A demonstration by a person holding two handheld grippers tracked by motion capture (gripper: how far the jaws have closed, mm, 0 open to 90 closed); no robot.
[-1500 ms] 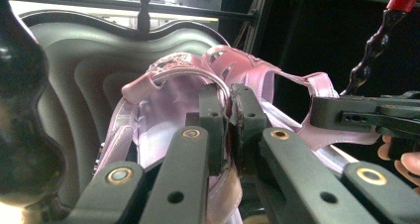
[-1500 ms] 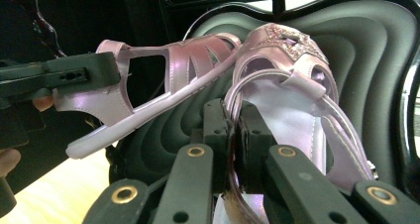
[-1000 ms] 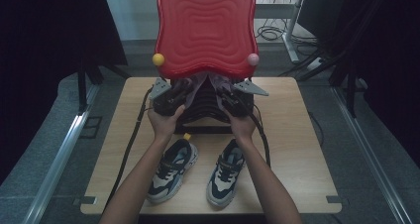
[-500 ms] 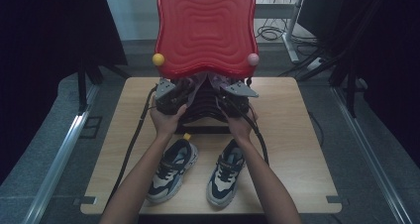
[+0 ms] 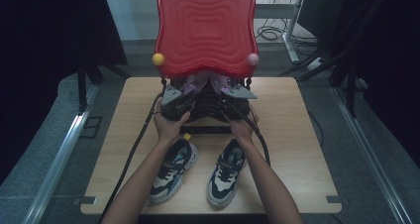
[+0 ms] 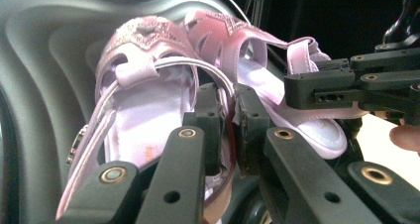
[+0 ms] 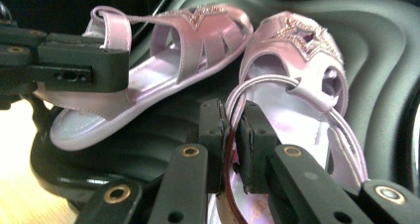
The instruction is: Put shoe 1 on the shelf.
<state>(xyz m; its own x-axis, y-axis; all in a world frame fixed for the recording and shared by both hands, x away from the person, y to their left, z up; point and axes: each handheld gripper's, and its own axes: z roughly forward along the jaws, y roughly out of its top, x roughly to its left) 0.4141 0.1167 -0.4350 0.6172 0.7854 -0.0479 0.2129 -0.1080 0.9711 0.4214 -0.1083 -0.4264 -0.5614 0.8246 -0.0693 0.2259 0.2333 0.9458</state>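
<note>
**Pink sandals pinched at the heel straps inside the open case**

High view: a red case lid (image 5: 205,30) is seen standing open over a dark tray (image 5: 208,110) at the far side of the table (image 5: 297,149). The left gripper (image 5: 174,99) and right gripper (image 5: 236,95) are held at the tray. Two sneakers (image 5: 173,169) lie just behind the hands and could be knocked on withdrawal.

Left gripper view: the jaws are pressed onto the thin strap of one pink sandal (image 6: 143,90). It is judged light and floppy; the strap may stretch or slip.

Right gripper view: the other sandal (image 7: 297,80) is pinched likewise at its strap, the tray's ridged wall close behind.
</note>
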